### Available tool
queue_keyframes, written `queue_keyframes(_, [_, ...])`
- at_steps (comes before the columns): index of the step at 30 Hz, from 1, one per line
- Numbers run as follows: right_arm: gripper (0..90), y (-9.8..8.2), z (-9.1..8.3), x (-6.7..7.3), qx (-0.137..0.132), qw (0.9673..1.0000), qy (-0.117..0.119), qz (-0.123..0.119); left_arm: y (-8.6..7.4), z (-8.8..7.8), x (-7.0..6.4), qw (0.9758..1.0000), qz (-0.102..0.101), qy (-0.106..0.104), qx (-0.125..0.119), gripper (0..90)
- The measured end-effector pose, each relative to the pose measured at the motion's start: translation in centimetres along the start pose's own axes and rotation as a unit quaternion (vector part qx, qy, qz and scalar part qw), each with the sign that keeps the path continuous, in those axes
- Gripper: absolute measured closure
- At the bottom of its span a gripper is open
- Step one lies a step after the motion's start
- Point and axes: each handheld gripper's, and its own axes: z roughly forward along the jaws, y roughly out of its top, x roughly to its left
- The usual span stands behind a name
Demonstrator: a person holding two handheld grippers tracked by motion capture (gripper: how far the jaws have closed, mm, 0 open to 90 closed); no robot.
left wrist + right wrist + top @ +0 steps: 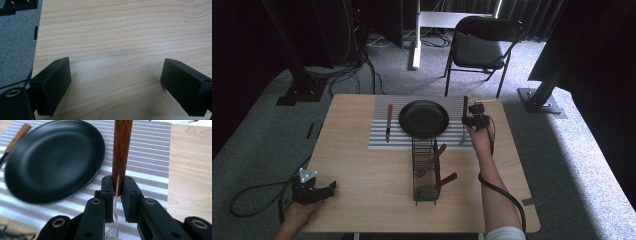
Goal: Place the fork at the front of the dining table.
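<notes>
My right gripper (pixel 471 120) (pixel 117 192) is shut on a wooden-handled fork (pixel 465 106) (pixel 121 152). It holds the fork just above the right side of the striped placemat (pixel 382 140) (pixel 150 157), handle pointing away and metal tines hanging down near me. A black plate (pixel 424 118) (pixel 55 160) sits at the mat's middle, left of the fork. A wooden-handled knife (pixel 389 121) (pixel 17 137) lies on the mat's left side. My left gripper (pixel 329 189) (pixel 115 82) rests open at the near left corner of the table (pixel 120 37), nothing between its jaws.
A black wire caddy (pixel 426 170) stands in the middle of the table in front of the plate, with two wooden-handled utensils (pixel 438 152) in it. A folding chair (pixel 479 47) stands beyond the far edge. Cables trail off the table's left side.
</notes>
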Motion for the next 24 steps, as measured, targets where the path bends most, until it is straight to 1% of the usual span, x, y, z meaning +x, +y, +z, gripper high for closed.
queue_keyframes(1, [80.9, 0.7, 0.9, 0.0, 0.01, 0.9999, -0.003, 0.006, 0.0, 0.0, 0.0, 1.0, 0.0, 0.0, 0.0, 9.5])
queue_keyframes(2, [80.9, 0.7, 0.9, 0.0, 0.01, 0.9999, -0.003, 0.006, 0.0, 0.0, 0.0, 1.0, 0.0, 0.0, 0.0, 9.5])
queue_keyframes(3, [80.9, 1.3, 2.0, 0.1, 0.022, 0.9996, -0.009, 0.014, 0.0, 0.0, 0.0, 1.0, 0.0, 0.0, 0.0, 9.5])
queue_keyframes(4, [80.9, 1.3, 2.0, 0.1, 0.022, 0.9996, -0.009, 0.014, 0.0, 0.0, 0.0, 1.0, 0.0, 0.0, 0.0, 9.5])
queue_keyframes(6, [80.9, 1.9, 3.1, 0.2, 0.037, 0.9991, -0.014, 0.017, 0.0, 0.0, 0.0, 1.0, 0.0, 0.0, 0.0, 9.5])
queue_keyframes(7, [80.9, 2.3, 4.2, 0.1, 0.053, 0.9979, -0.024, 0.027, 0.0, 0.0, 0.0, 1.0, 0.0, 0.0, 0.0, 9.5])
queue_keyframes(8, [80.9, 2.3, 4.2, 0.1, 0.053, 0.9979, -0.024, 0.027, 0.0, 0.0, 0.0, 1.0, 0.0, 0.0, 0.0, 9.5])
queue_keyframes(9, [80.9, 2.4, 5.3, -0.2, 0.063, 0.9966, -0.029, 0.045, 0.0, 0.0, 0.0, 1.0, 0.001, 0.0, 0.001, 9.5])
queue_keyframes(10, [80.9, 2.4, 5.3, -0.2, 0.063, 0.9966, -0.029, 0.045, 0.0, 0.0, 0.0, 1.0, 0.001, 0.0, 0.001, 9.5])
queue_keyframes(11, [80.9, 2.4, 6.3, -0.5, 0.071, 0.9951, -0.033, 0.06, 0.0, 0.0, 0.0, 1.0, 0.0, 0.0, 0.0, 9.5])
queue_keyframes(12, [80.9, 2.4, 6.3, -0.5, 0.071, 0.9951, -0.033, 0.06, 0.0, 0.0, 0.0, 1.0, 0.0, 0.0, 0.0, 9.5])
queue_keyframes(13, [80.8, 2.4, 7.4, -0.7, 0.088, 0.993, -0.038, 0.069, 0.0, 0.0, 0.0, 1.0, -0.001, 0.0, 0.0, 9.5])
queue_keyframes(14, [80.8, 2.4, 7.4, -0.7, 0.088, 0.993, -0.038, 0.069, 0.0, 0.0, 0.0, 1.0, -0.001, 0.0, 0.0, 9.5])
queue_keyframes(16, [80.8, 2.2, 8.3, -0.8, 0.101, 0.9908, -0.048, 0.077, 0.0, 0.0, 0.0, 1.0, 0.0, 0.0, 0.0, 9.5])
queue_keyframes(17, [80.8, 2.0, 9.0, -0.7, 0.108, 0.9889, -0.059, 0.083, 0.0, 0.0, 0.0, 1.0, 0.0, 0.0, 0.0, 9.5])
queue_keyframes(19, [80.8, 1.7, 9.6, -0.7, 0.116, 0.9876, -0.072, 0.077, 0.0, 0.0, 0.0, 1.0, 0.0, 0.0, 0.0, 9.5])
queue_keyframes(20, [80.7, 1.3, 10.0, -0.8, 0.12, 0.9866, -0.073, 0.082, 0.0, 0.0, 0.0, 1.0, -0.001, 0.0, 0.0, 9.5])
queue_keyframes(21, [80.7, 1.3, 10.0, -0.8, 0.12, 0.9866, -0.073, 0.082, 0.0, 0.0, 0.0, 1.0, -0.001, 0.0, 0.0, 9.5])
queue_keyframes(22, [80.3, 1.2, 10.0, -0.9, 0.111, 0.9875, -0.072, 0.085, 0.0, 0.0, 0.0, 1.0, 0.0, 0.0, 0.0, 9.5])
queue_keyframes(23, [80.3, 1.2, 10.0, -0.9, 0.111, 0.9875, -0.072, 0.085, 0.0, 0.0, 0.0, 1.0, 0.0, 0.0, 0.0, 9.5])
queue_keyframes(24, [72.3, 1.2, 9.9, -1.0, 0.11, 0.9876, -0.064, 0.092, 0.0, 0.0, 0.0, 1.0, 0.0, 0.0, 0.0, 9.5])
